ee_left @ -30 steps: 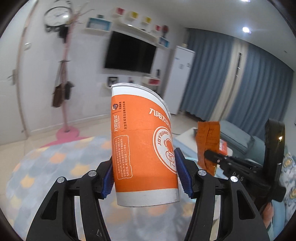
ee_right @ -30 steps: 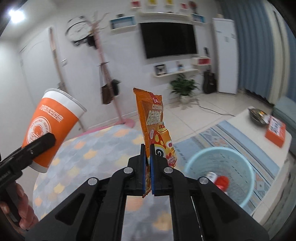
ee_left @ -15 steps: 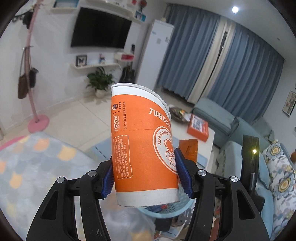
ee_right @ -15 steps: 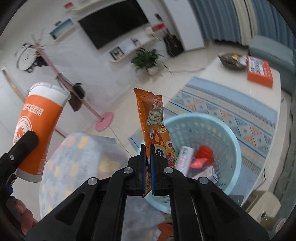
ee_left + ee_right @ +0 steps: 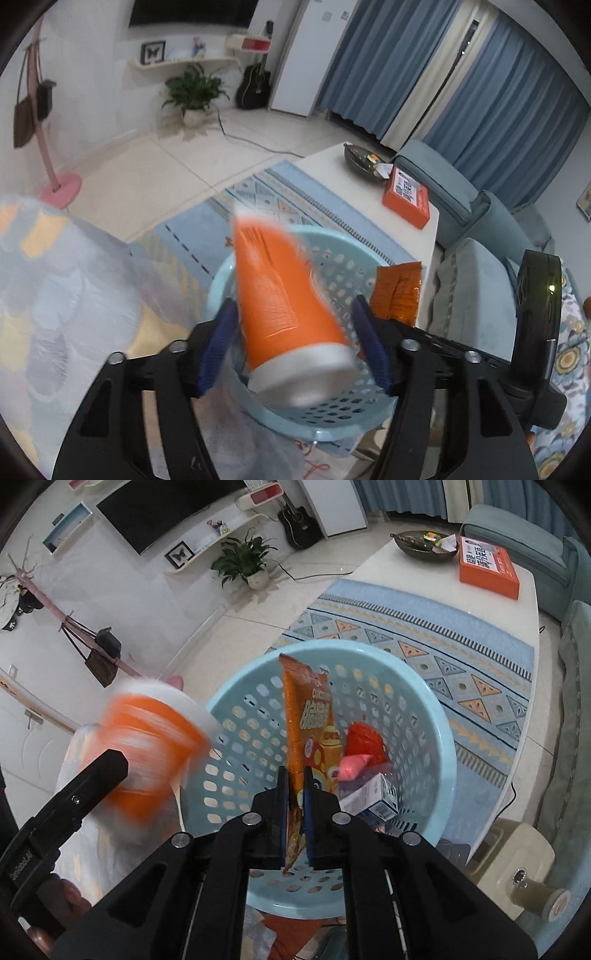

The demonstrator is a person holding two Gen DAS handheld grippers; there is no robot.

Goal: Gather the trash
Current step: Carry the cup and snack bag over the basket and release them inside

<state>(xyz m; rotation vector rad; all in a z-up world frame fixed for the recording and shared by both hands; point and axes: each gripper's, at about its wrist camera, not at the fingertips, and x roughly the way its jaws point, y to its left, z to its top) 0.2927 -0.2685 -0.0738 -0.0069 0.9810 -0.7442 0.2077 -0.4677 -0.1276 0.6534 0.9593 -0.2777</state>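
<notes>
The orange paper cup [image 5: 291, 314] is blurred and tilted between the spread pads of my left gripper [image 5: 295, 345], loose over the light blue perforated basket [image 5: 332, 413]. It also shows blurred in the right wrist view [image 5: 147, 746] at the basket's left rim [image 5: 221, 709]. My right gripper [image 5: 294, 805] is slightly parted around an orange snack bag [image 5: 306, 716], which hangs over the basket. The bag shows in the left wrist view [image 5: 399, 291]. Red and pink wrappers [image 5: 362, 749] and a small carton [image 5: 373, 801] lie in the basket.
A white table [image 5: 443, 572] beyond the basket carries an orange box [image 5: 487, 566] and a dark bowl [image 5: 424, 542]. A patterned blue runner [image 5: 424, 653] lies on it. A patterned cloth [image 5: 55, 288] is at left. A blue sofa [image 5: 480, 221] stands at right.
Both grippers swung down over the basket. My left gripper opened and the cup slipped loose, tilting. My right gripper's jaws have parted a little around the snack bag.
</notes>
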